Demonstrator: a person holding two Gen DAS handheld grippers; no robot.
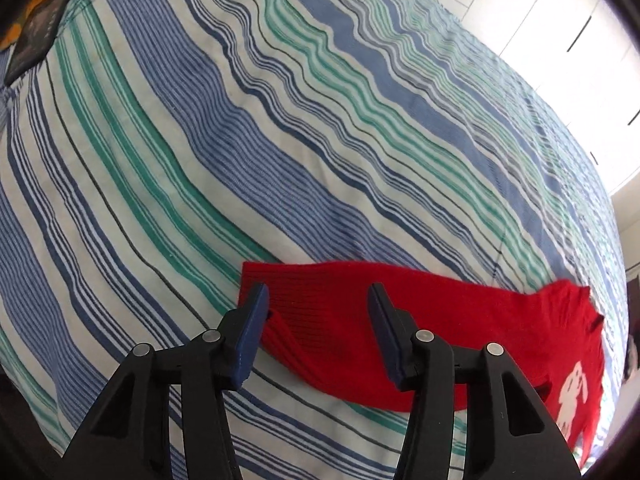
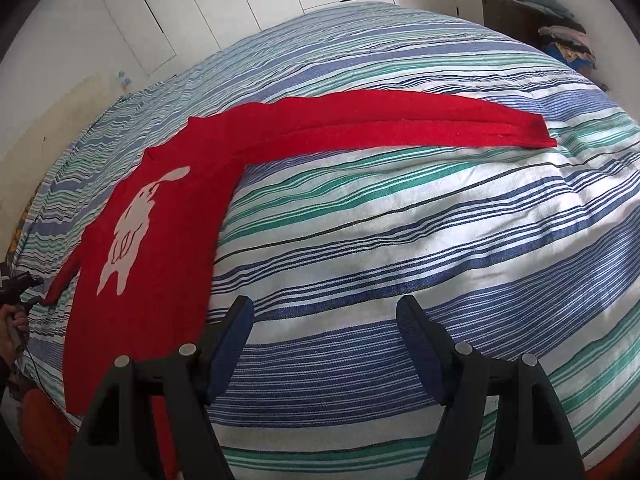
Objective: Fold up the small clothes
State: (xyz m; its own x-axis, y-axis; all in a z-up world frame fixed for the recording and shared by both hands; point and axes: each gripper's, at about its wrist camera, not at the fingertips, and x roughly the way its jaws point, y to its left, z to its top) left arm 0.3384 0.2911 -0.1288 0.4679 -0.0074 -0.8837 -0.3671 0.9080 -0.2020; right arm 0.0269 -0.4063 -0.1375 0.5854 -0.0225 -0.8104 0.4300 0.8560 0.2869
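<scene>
Red sweater (image 2: 152,240) spread flat on striped bedcover (image 2: 400,240), sleeves outstretched. Left gripper (image 1: 316,300) parted over sleeve cuff (image 1: 304,280), gripping nothing; right gripper (image 2: 324,316) wide, empty. Risk: pads snag bedcover with knit, dragging fold crooked.

A striped bedspread (image 2: 400,240) — blue, green and white — covered the bed. Behind its far edge stood white cupboard doors (image 2: 208,4). At the far right a dark wooden cabinet (image 2: 508,16) held a pile of folded cloths (image 2: 568,40). In the left view a dark flat packet (image 1: 38,38) lay on patterned fabric at the far left.
</scene>
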